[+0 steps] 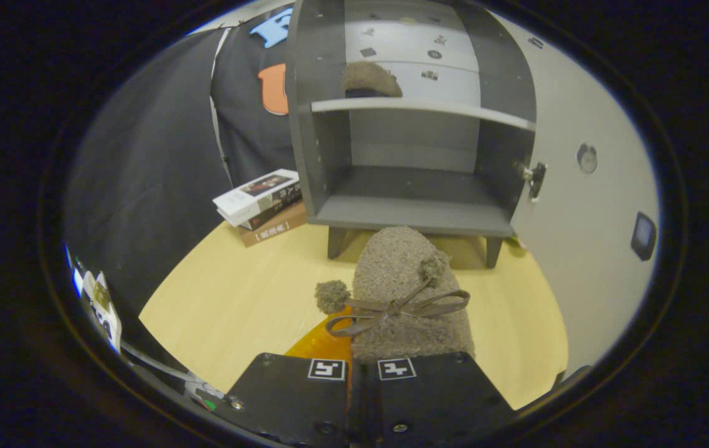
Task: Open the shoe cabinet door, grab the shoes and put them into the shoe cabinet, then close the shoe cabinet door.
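Gripper view shows the fingers (354,386) closed on the slipper (407,292), which sticks out just ahead of them toward the open cabinet (410,149), so it should go straight onto the empty lower shelf (413,214), clearing its front edge.

A: Where does the cabinet (413,143) stand?
B: At the back of the desk (236,298), its door (578,205) swung out to its right. A shoe (370,79) lies on its upper shelf.
A: And the books (262,204)?
B: Stacked on the desk just left of the cabinet.
A: The other shoe (407,298)?
B: Before the cabinet, its heel pinched in the tool (354,373), toe toward the lower compartment.
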A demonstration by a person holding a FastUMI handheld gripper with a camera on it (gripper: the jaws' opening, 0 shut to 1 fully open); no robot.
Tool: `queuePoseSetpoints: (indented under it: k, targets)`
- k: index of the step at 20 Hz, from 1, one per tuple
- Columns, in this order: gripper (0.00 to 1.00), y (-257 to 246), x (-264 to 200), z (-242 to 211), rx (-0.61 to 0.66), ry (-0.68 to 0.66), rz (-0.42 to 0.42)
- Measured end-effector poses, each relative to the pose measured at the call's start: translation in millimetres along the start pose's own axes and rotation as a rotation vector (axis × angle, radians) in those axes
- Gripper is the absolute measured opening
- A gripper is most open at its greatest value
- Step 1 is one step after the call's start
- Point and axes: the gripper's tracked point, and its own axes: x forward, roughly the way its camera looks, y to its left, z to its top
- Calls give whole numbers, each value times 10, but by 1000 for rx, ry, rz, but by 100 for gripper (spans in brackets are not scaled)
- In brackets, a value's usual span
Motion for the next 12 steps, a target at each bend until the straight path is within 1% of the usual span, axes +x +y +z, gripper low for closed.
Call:
queuePoseSetpoints:
  k: [7,12]
  targets:
    - [6,-96,-695,1035,-7,-192,-24]
    - [6,-161,-970,1626,-47,-279,-48]
